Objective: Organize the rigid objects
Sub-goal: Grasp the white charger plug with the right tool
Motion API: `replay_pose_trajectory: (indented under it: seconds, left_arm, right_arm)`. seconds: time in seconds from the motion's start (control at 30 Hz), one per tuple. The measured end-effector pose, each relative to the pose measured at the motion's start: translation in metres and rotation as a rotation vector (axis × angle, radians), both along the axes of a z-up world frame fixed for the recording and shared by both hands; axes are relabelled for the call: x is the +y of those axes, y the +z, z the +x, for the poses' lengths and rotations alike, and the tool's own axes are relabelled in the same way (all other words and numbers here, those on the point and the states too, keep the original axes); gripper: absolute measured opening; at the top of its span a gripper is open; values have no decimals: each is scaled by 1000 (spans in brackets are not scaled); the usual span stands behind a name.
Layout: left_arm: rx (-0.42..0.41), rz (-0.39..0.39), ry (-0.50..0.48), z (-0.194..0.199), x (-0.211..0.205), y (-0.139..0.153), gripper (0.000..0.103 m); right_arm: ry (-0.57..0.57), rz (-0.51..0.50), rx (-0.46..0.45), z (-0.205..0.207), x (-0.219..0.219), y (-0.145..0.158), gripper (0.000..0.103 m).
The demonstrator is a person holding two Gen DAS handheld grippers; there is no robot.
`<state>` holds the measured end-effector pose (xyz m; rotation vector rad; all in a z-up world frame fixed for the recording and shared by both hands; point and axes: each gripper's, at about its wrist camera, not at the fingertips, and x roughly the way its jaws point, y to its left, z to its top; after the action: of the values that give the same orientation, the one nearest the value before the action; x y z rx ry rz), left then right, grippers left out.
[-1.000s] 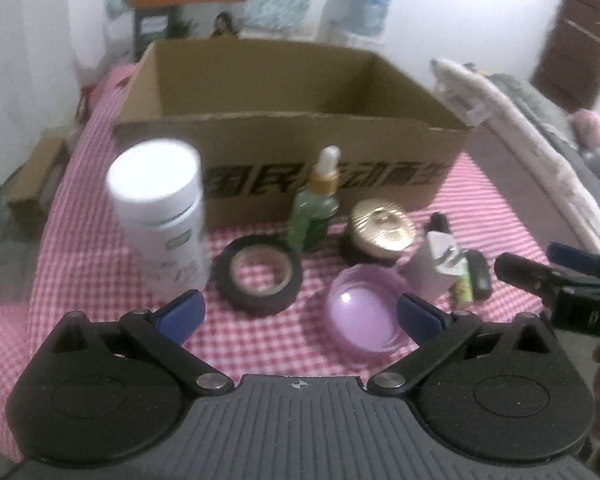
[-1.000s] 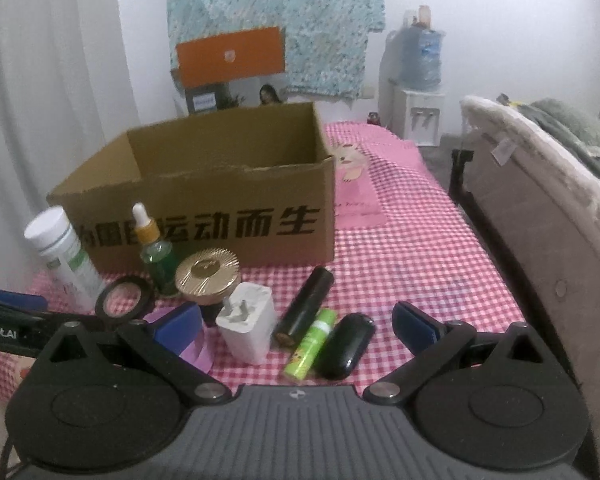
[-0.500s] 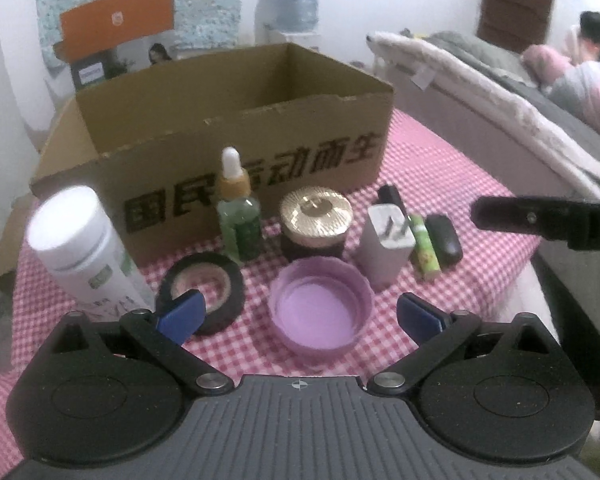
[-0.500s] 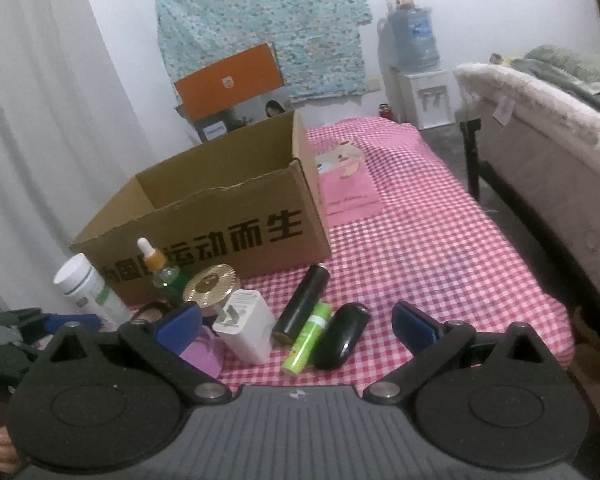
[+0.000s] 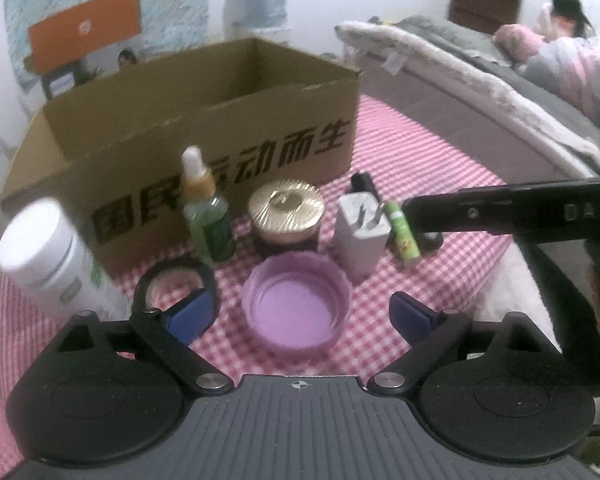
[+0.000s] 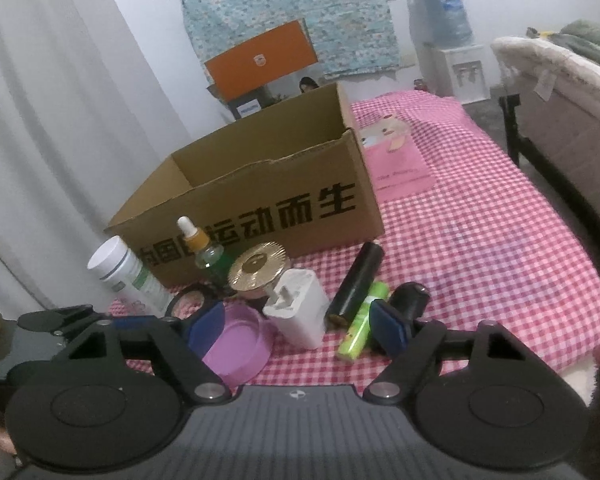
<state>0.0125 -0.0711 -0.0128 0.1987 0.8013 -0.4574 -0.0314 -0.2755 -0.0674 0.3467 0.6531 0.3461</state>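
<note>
Pink-and-white checked cloth [image 6: 480, 248] covers the table; an open cardboard box [image 6: 268, 184] with black printed characters stands at the back of it. The objects to be organized sit in a loose row in front of the box.

Row, left to right: white bottle [image 5: 48, 256] with green label, leaning in the fisheye view; black tape roll [image 5: 168, 276] lying flat; green dropper bottle [image 5: 208, 216] upright, white bulb and amber collar; gold-lidded jar [image 5: 286, 216]; white plug adapter [image 6: 298, 308] with prongs facing the camera; black cylinder [image 6: 356, 284] lying down; lime-green tube [image 6: 362, 322] beside it, touching or nearly so; dark oval object [image 6: 410, 300] just right of the tube. Purple lid [image 5: 296, 300] lies open side up, nearest the cameras, in front of the jar.

Left gripper [image 5: 300, 314]: jaws wide, having just been closing slightly; the purple lid lies between the blue pads, which do not touch it.

Right gripper [image 6: 296, 326]: jaws apart but narrower, having just been closing. Adapter, cylinder and green tube appear between the pads; the right pad overlaps the dark oval object in view, contact cannot be told. Nothing gripped.

In the left wrist view the right gripper reaches in from the right edge as a black bar above the green tube.
</note>
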Motion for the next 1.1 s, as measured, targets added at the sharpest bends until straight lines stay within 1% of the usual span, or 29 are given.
replay_pose_trajectory:
  seconds: [0.07,0.3,0.37,0.43,0.5,0.53,0.73,0.8,0.97,1.1]
  left_arm:
    - [-11,7,-33,2,-6,1,93]
    - [-23,12,-117,15,-27,-1,77]
    - [-21,12,-130,18,-32,-3,72]
    - [-17,15,-137,22,-37,-5,65]
    - [-7,14,-142,27,-41,-7,62]
    - [-2,13,-142,29,-43,-8,59]
    - [36,21,-150,38,-50,-14,53]
    - [47,28,-148,40,-52,-16,51]
    - [75,40,-134,46,-55,-21,41]
    - [94,35,-126,50,-56,-24,36]
  right_arm:
    - [-13,-7,2,1,-3,1,76]
    - [-12,19,16,9,-8,1,70]
    - [-2,20,16,12,-6,1,67]
    - [12,33,19,17,-5,1,66]
    - [24,52,27,22,-4,0,64]
    - [29,60,33,25,-4,-1,62]
    - [49,104,85,42,-3,-8,48]
    - [49,128,105,47,-5,-11,47]
    - [47,155,143,56,-6,-18,46]
    - [47,203,181,62,-9,-23,46]
